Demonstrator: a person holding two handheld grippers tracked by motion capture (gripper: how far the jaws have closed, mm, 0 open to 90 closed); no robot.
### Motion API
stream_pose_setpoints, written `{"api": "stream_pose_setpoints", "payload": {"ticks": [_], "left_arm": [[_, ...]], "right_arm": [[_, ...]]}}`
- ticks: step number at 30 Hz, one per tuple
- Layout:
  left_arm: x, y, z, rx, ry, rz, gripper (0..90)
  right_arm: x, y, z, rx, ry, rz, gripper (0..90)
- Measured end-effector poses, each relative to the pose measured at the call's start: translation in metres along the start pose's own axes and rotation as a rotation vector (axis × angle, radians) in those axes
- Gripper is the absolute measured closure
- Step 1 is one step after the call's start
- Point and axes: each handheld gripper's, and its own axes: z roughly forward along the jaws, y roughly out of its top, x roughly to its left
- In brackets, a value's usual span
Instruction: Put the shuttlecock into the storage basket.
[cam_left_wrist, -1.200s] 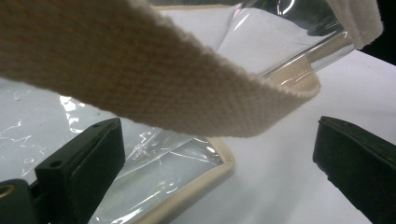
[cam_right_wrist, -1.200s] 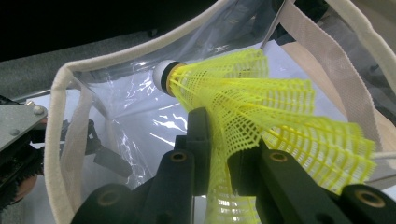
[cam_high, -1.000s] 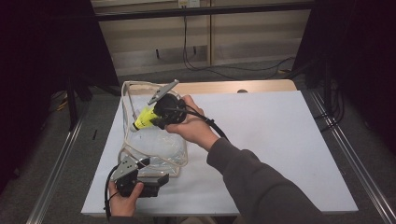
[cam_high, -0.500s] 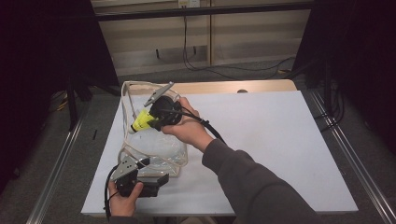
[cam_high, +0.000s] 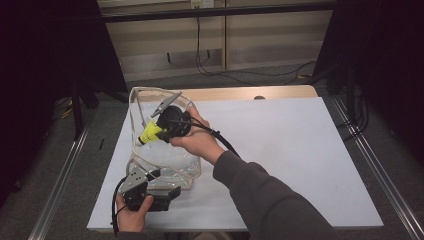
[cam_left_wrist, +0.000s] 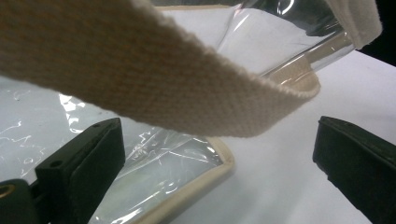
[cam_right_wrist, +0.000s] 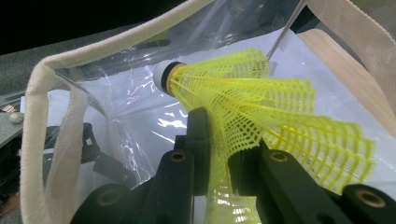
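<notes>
A clear plastic bag (cam_high: 165, 161) with beige canvas trim stands open on the white table (cam_high: 280, 150). My right gripper (cam_high: 157, 129) is over the bag's mouth, shut on a yellow mesh shuttlecock (cam_high: 148, 133). In the right gripper view the jaws pinch the shuttlecock (cam_right_wrist: 243, 93) by its skirt, white cork end pointing into the bag (cam_right_wrist: 130, 93). My left gripper (cam_high: 172, 194) sits low at the bag's near corner, jaws wide apart. In the left gripper view, the left gripper (cam_left_wrist: 217, 140) is open, the bag's trimmed corner (cam_left_wrist: 187, 163) lies between the jaws and a canvas strap (cam_left_wrist: 140, 79) crosses above them.
The table's right half is bare white surface. A wooden edge (cam_high: 240, 93) runs along the table's far side. Metal rails (cam_high: 372, 160) flank the table on the floor. A cable (cam_high: 225, 142) trails from the right gripper over the person's wrist.
The right gripper with the shuttlecock has drifted slightly left and down toward the bag's opening. The left gripper has stayed where it was.
</notes>
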Motion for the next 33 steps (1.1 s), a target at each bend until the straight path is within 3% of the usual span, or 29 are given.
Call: {"api": "stream_pose_setpoints", "payload": {"ticks": [33], "left_arm": [[0.0,0.0,0.0,0.001,0.0,0.001,2.2]], "right_arm": [[0.004,-0.002,0.022,0.031,0.02,0.033,80.0]]}}
